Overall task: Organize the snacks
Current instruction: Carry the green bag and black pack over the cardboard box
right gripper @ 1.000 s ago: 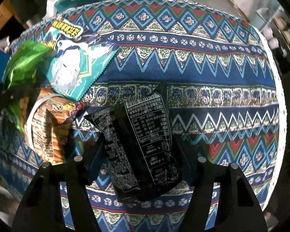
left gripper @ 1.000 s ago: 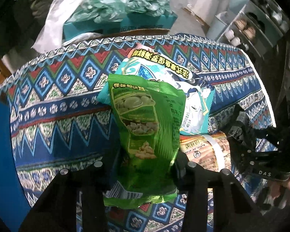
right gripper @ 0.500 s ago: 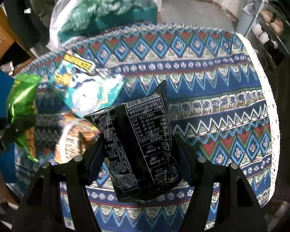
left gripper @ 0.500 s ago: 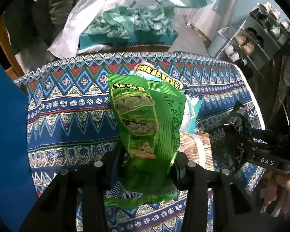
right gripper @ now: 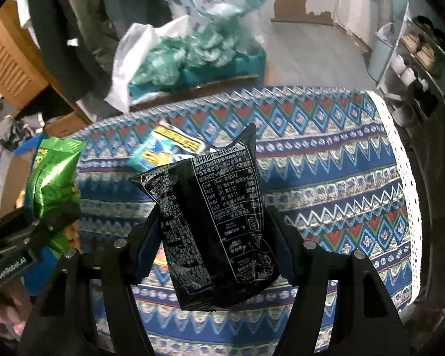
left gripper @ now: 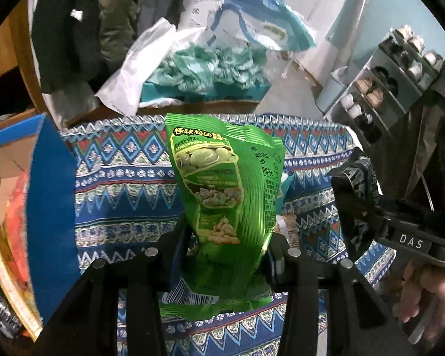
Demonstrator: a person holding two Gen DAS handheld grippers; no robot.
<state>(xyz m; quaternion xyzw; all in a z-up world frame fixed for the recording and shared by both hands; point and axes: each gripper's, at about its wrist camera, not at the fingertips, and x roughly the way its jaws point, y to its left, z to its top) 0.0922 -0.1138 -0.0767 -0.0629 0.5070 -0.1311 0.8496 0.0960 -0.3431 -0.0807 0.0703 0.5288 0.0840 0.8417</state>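
My left gripper is shut on a green snack bag and holds it upright above the patterned tablecloth. The bag also shows at the left of the right wrist view. My right gripper is shut on a black snack bag, lifted above the cloth; it also shows at the right of the left wrist view. A teal snack bag lies on the cloth behind the black bag.
A blue cardboard box with packets inside stands at the left table edge. Beyond the far edge sit a teal box of wrapped items and a white plastic bag. A shelf with shoes stands at the right.
Both grippers have lifted their bags higher above the table and tilted up. The blue box has come into the left wrist view on the left.
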